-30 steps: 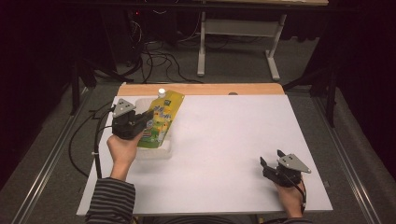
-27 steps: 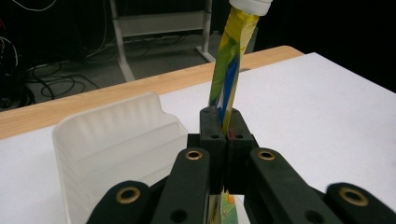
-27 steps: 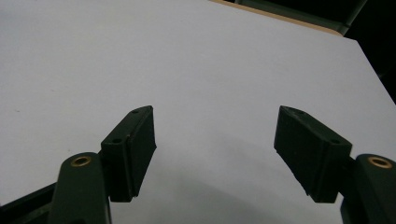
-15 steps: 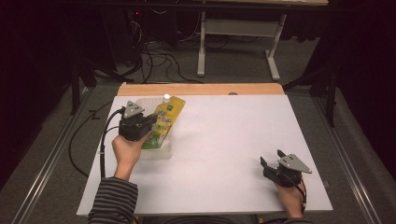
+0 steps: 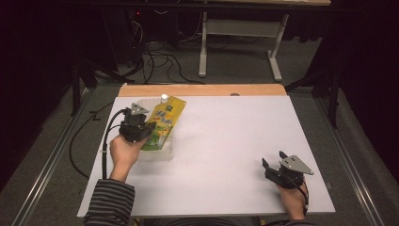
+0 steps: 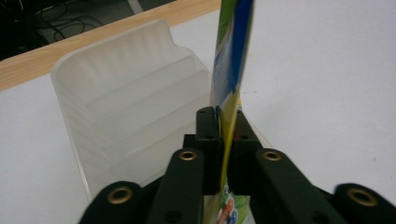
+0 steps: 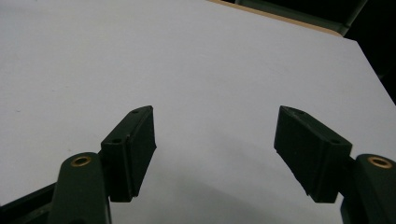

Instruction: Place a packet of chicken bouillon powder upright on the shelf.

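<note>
On the table's left side we see the clear tray unmoved, while the pouch has swung from 1 s ago: it now sits higher, over the tray. Its long axis runs diagonally, white cap toward the far edge. Left gripper is clamped on the pouch's edge. Right gripper hasn't moved, jaws spread wide near the right corner.

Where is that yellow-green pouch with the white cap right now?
In the high view the pouch is at the table's left side, clamped in the left gripper and held over the clear plastic tray.
</note>
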